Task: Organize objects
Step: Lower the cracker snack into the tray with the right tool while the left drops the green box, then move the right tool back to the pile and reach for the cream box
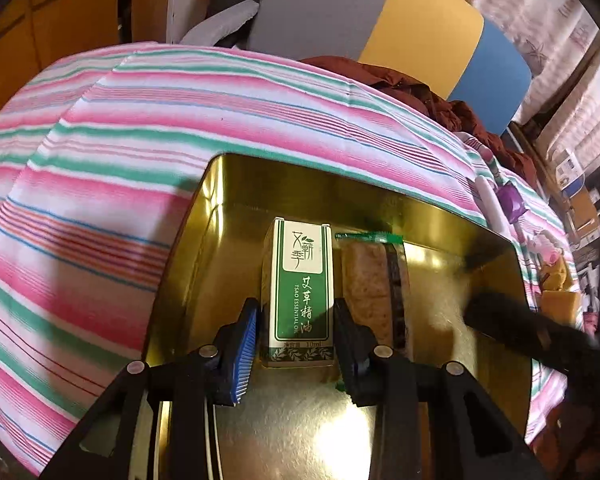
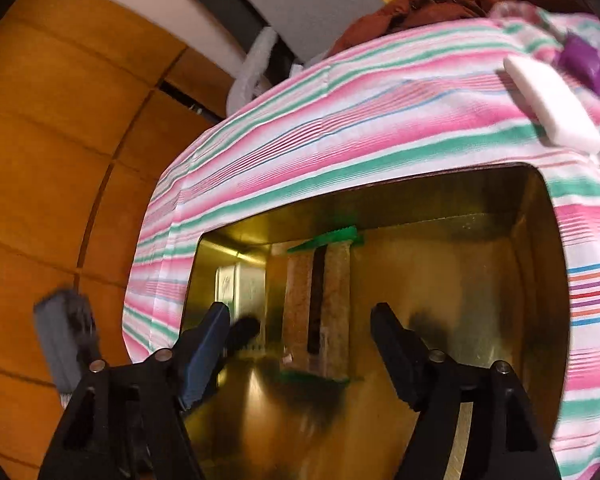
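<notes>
A gold metal tin (image 1: 496, 240) sits on the striped cloth. Inside it lie a green and white essential oil box (image 1: 298, 292) and a snack bar in a clear wrapper with green ends (image 1: 374, 292), side by side. My left gripper (image 1: 296, 344) straddles the near end of the box; small gaps show on both sides, so it is open. In the right wrist view the tin (image 2: 540, 216) holds the snack bar (image 2: 320, 304) and the box (image 2: 236, 288). My right gripper (image 2: 300, 320) is open above the bar's near end, empty.
A striped pink, green and white cloth (image 1: 140, 160) covers the table. A white eraser-like block (image 2: 552, 104) and a purple wrapped item (image 2: 584, 60) lie beyond the tin. More small items (image 1: 556, 280) sit at the right. A dark red garment (image 1: 440, 96) lies at the back.
</notes>
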{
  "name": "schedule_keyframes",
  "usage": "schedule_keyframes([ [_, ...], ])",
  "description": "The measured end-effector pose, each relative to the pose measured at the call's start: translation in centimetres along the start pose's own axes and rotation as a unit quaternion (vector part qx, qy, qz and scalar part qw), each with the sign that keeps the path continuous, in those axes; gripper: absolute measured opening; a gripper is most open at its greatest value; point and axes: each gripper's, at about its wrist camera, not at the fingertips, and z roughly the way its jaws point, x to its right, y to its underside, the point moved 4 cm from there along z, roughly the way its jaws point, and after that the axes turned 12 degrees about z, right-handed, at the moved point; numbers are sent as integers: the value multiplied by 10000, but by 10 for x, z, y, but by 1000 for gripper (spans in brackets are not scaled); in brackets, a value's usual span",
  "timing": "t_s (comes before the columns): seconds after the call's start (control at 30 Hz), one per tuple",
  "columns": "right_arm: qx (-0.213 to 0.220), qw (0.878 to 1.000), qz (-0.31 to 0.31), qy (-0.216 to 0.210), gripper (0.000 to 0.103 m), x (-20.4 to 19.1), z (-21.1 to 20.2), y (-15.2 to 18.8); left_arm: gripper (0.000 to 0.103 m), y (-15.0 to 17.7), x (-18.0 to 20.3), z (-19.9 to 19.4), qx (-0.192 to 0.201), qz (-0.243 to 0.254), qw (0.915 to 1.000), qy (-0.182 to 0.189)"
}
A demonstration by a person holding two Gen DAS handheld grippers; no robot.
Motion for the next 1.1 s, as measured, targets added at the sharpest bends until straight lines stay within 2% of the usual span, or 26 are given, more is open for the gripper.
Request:
schedule_keyframes([
  [0.03,16,9999,-99,4,74,-1,-5,5,37,-3,-1,0,-32,-1,10000,-23],
  [0.17,32,9996,-281,-22,74,2,-23,17,62,-8,0,-6,-44,-35,9997,-256],
  [0.2,66,9994,-333,-10,75,6,-29,18,64,-9,0,-9,-7,-23,9996,-276],
  [0.37,350,9976,-594,32,76,8,-55,25,65,-9,-5,-31,331,-282,9977,-520],
  [0.47,481,9966,-671,77,76,6,-63,28,65,-4,-1,-41,549,-592,9962,-316],
  [0.57,594,9954,-742,110,77,7,-75,29,65,4,10,-44,634,-666,9957,-122],
  [0.77,811,9931,-805,263,79,21,-98,27,65,17,43,-37,544,-412,9976,118],
  [0.93,1027,9909,-752,444,79,41,-119,26,66,26,78,-46,829,-268,9954,407],
  [1.1,1237,9882,-658,627,79,66,-141,25,67,28,118,-52,917,27,9932,718],
])
